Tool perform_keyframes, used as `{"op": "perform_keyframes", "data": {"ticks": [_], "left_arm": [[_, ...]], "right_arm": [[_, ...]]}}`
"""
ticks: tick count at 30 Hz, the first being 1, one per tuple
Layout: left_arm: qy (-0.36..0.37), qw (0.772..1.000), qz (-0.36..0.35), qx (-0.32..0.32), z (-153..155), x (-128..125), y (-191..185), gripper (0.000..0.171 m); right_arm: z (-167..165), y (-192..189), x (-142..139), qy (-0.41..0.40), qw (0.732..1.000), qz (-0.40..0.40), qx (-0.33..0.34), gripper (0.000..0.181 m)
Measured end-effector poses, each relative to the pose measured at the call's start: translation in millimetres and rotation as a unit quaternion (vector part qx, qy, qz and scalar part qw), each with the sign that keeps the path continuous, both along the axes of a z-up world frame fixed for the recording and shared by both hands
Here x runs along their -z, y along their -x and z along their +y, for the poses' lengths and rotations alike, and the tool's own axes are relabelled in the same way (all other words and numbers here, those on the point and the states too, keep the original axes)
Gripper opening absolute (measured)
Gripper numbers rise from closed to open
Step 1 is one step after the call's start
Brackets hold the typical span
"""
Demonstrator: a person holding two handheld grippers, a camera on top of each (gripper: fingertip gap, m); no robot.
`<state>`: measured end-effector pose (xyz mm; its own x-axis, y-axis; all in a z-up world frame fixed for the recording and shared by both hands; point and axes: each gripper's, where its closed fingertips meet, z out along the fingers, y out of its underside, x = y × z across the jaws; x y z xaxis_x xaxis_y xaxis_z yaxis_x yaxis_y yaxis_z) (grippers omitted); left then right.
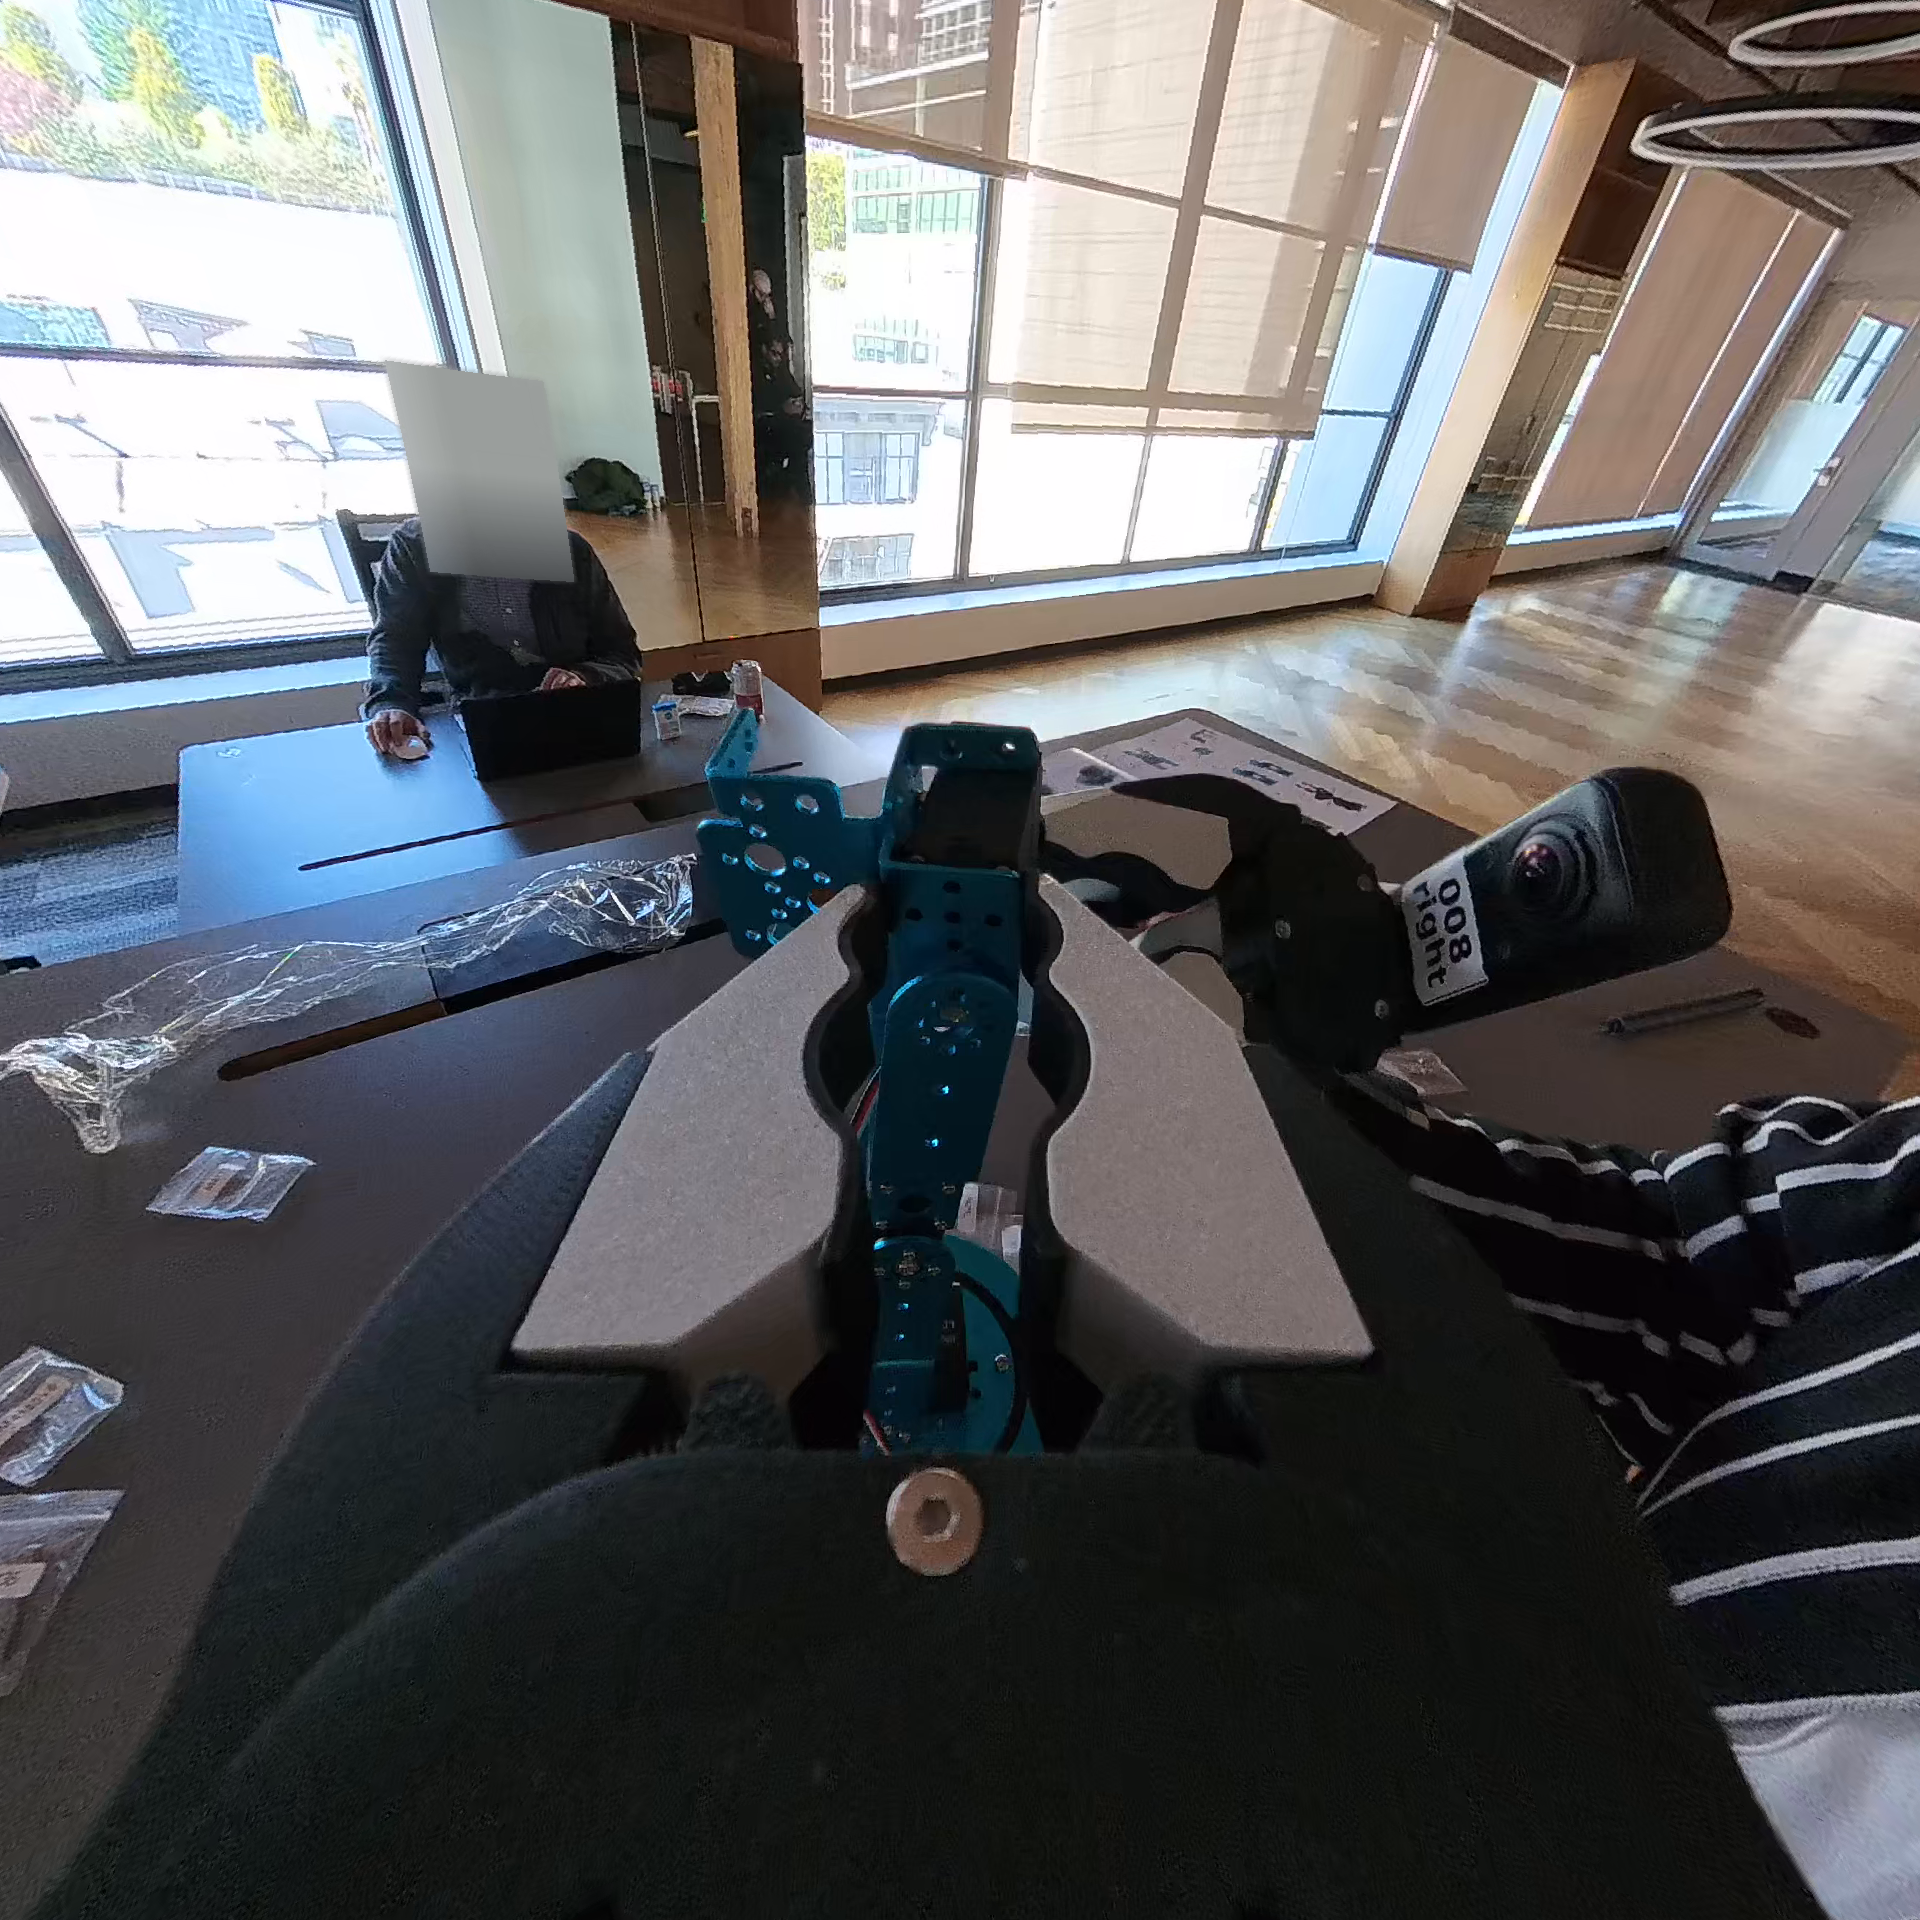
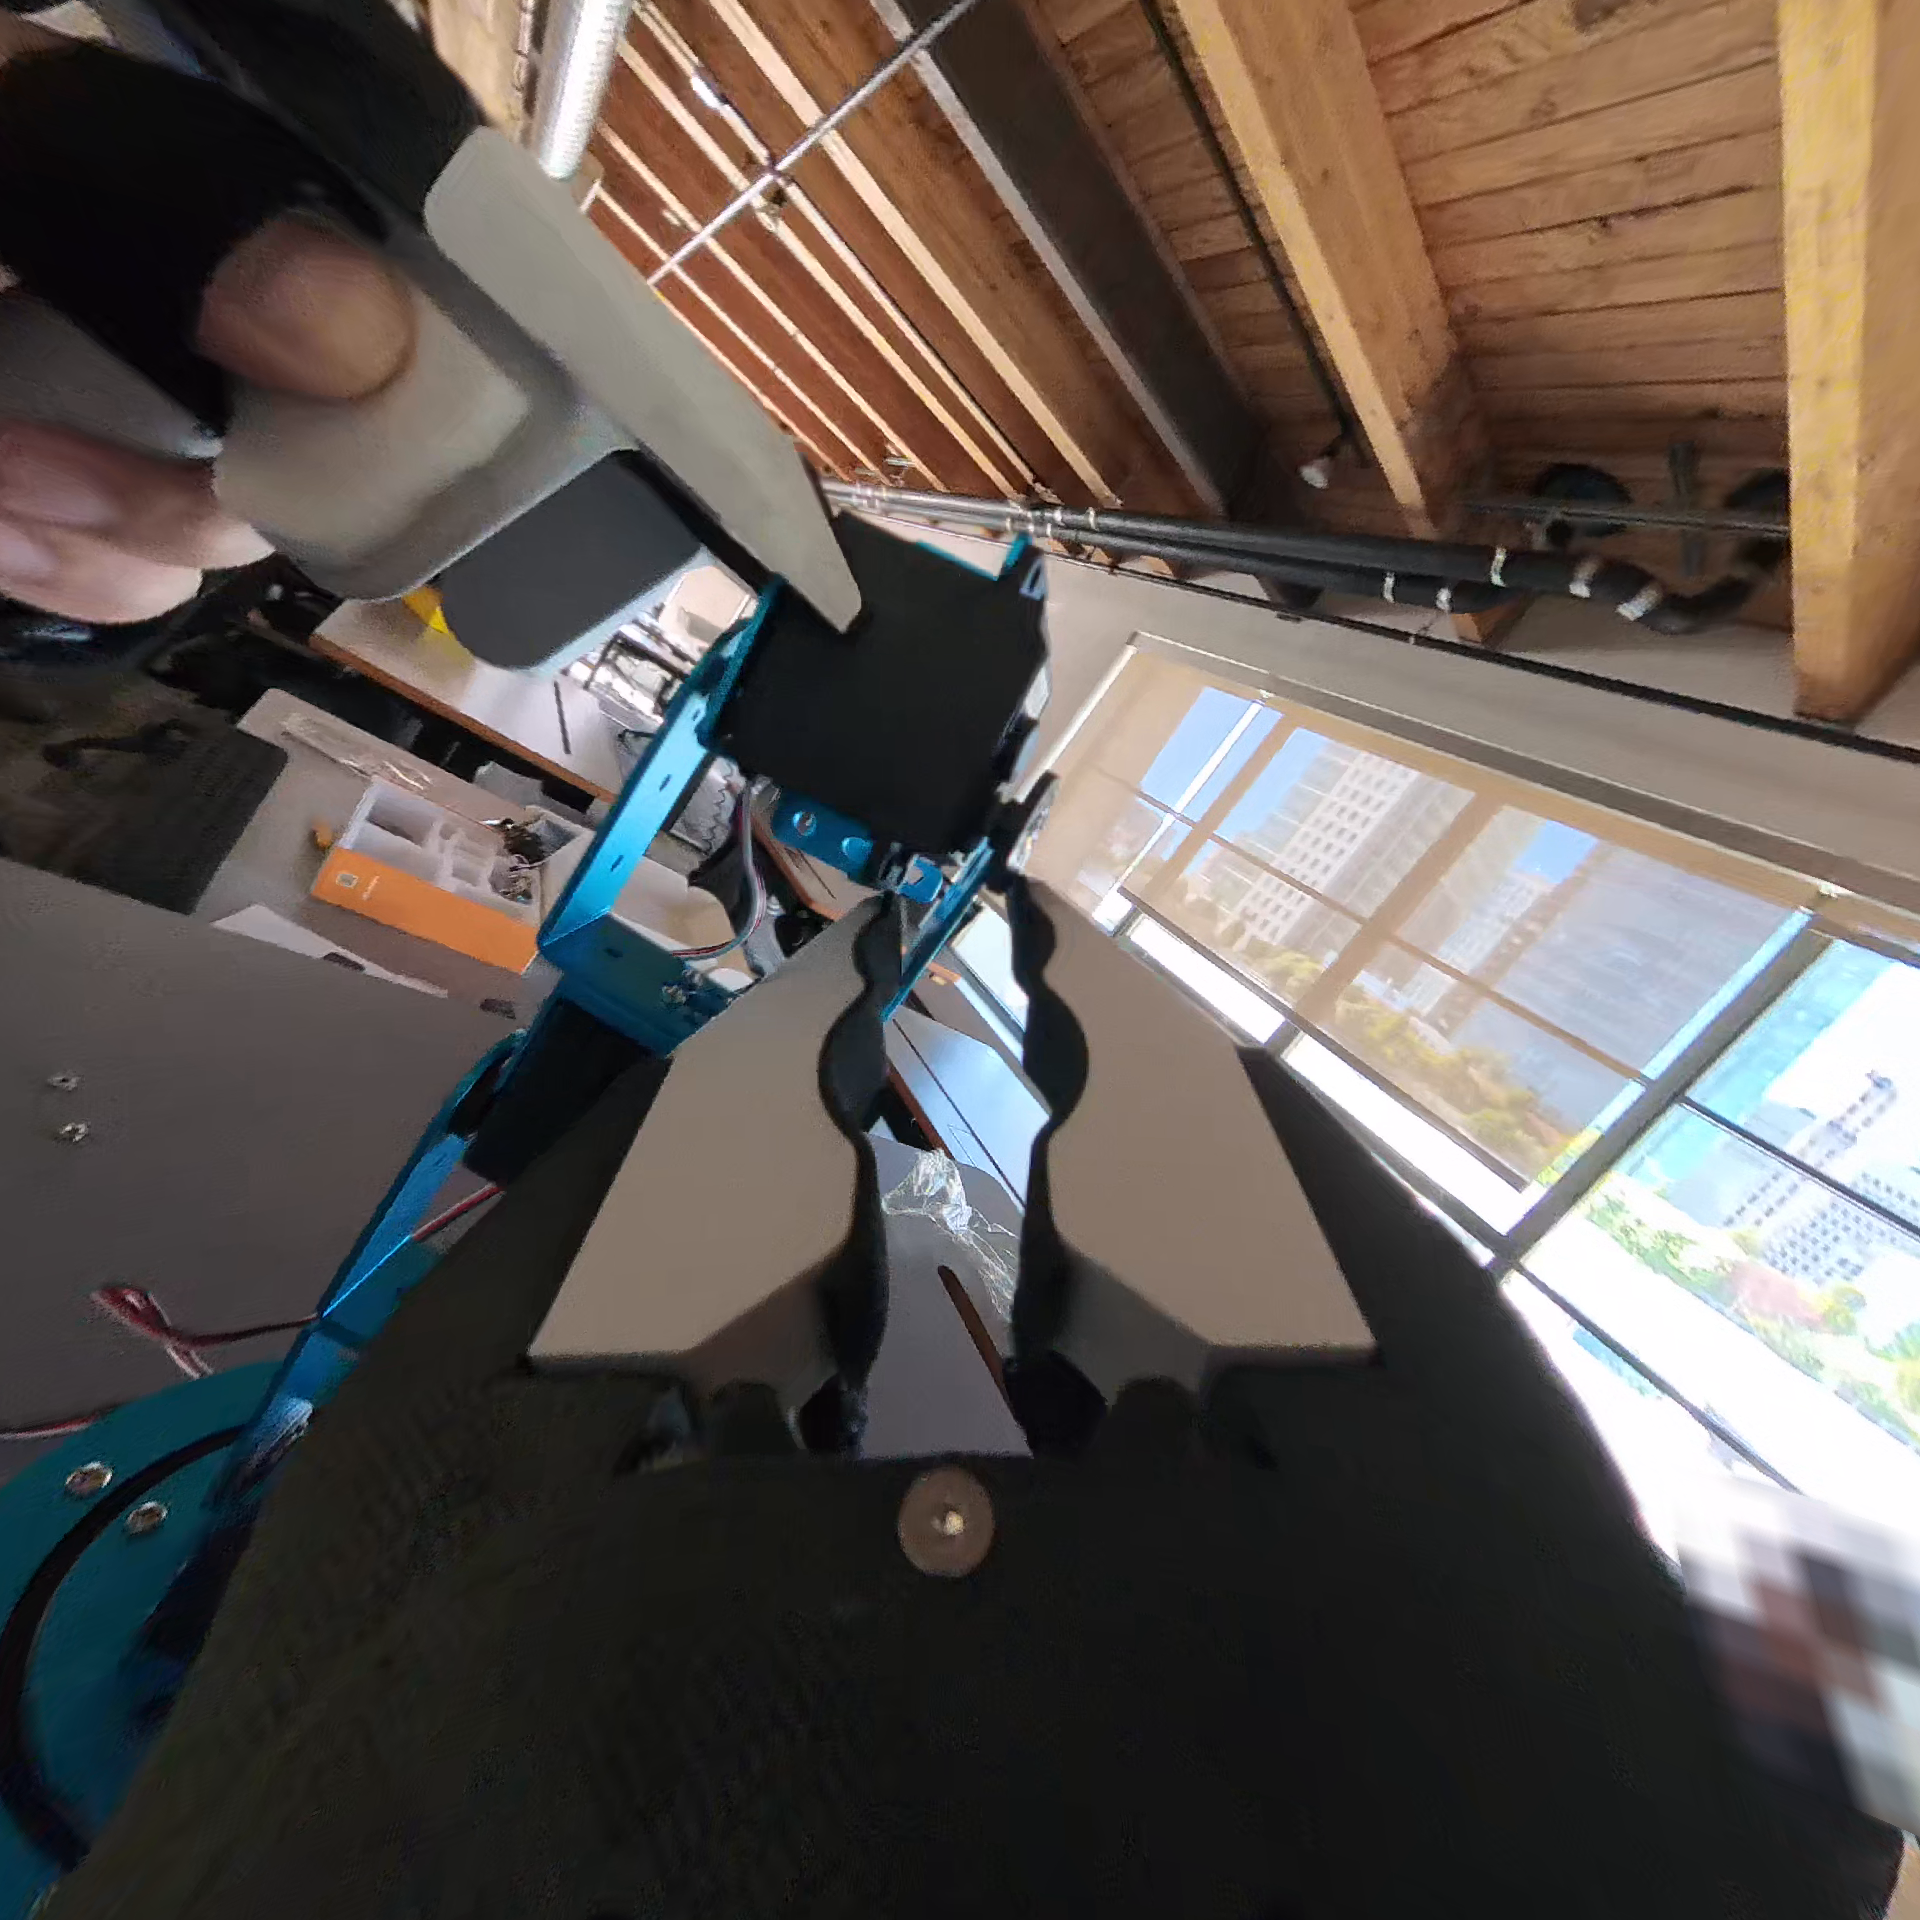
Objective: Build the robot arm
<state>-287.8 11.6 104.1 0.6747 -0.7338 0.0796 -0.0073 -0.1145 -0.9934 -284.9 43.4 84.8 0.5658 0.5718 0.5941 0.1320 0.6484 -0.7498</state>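
Note:
A blue metal robot arm kit [image 1: 940, 1039] stands upright on its round base [image 2: 104, 1558]. My left gripper [image 1: 951, 914] is shut on the arm's middle link, its grey fingers on either side. It also shows in the right wrist view [image 2: 644, 364], with one fingertip against the black servo [image 2: 883, 717]. My right gripper [image 2: 940, 909] points up at the arm's top bracket [image 2: 623, 831]. Its jaws stand a narrow gap apart, with the bracket's thin edge between them and light showing beside it. The right gripper also shows in the left wrist view [image 1: 1299, 914], right of the arm.
On the dark table [image 1: 416, 1091] lie crumpled clear wrap [image 1: 364, 956] and small parts bags [image 1: 229, 1184]. A person at a laptop [image 1: 551, 727] sits at the far table. A printed sheet [image 1: 1226, 774] lies behind the arm. An orange and white parts box [image 2: 416, 894] is nearby. Left tips to right tips: about 4 centimeters.

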Motion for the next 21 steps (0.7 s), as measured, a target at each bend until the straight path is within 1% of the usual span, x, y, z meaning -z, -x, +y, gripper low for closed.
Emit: {"op": "perform_keyframes", "data": {"ticks": [1, 3, 5, 9, 13, 16, 19, 20, 21], "left_arm": [[0.001, 1.0, 0.003, 0.002, 0.1, 0.2, -0.1, 0.024], [0.002, 1.0, 0.007, 0.004, 1.1, 0.5, -0.3, 0.024], [0.004, 1.0, 0.008, 0.004, 1.6, 1.0, -0.8, 0.024], [0.001, 1.0, 0.017, -0.003, 2.0, 1.4, -1.7, 0.024], [-0.003, 1.0, 0.018, -0.005, 0.5, 1.3, -2.6, 0.024], [-0.003, 1.0, 0.011, -0.005, 0.8, 1.3, -1.5, 0.024], [0.0, 1.0, -0.004, -0.004, 1.4, 1.2, -1.0, 0.024], [0.0, 1.0, -0.009, -0.005, 1.5, 1.0, -1.0, 0.024], [0.001, 1.0, -0.012, -0.005, 1.5, 1.0, -1.4, 0.024]], "right_arm": [[0.0, 0.4, 0.6, 0.003, 1.0, -0.003, -0.007, 0.019], [1.0, 1.0, 2.2, 0.033, 0.999, -0.001, -0.026, 0.017], [0.4, 1.9, 5.1, 0.052, 0.998, -0.009, -0.037, 0.01], [2.2, 1.0, 5.5, 0.079, 0.996, -0.011, -0.047, 0.009], [-1.9, -1.3, 5.6, 0.093, 0.991, -0.007, -0.091, 0.01], [-3.6, -13.8, -2.0, 0.096, 0.988, 0.009, -0.122, 0.021], [-15.8, -24.7, -13.0, 0.127, 0.971, 0.04, -0.198, 0.022], [-20.8, -26.3, -16.2, 0.132, 0.966, 0.047, -0.219, 0.028], [-24.0, -27.1, -18.9, 0.131, 0.964, 0.051, -0.225, 0.033]]}}
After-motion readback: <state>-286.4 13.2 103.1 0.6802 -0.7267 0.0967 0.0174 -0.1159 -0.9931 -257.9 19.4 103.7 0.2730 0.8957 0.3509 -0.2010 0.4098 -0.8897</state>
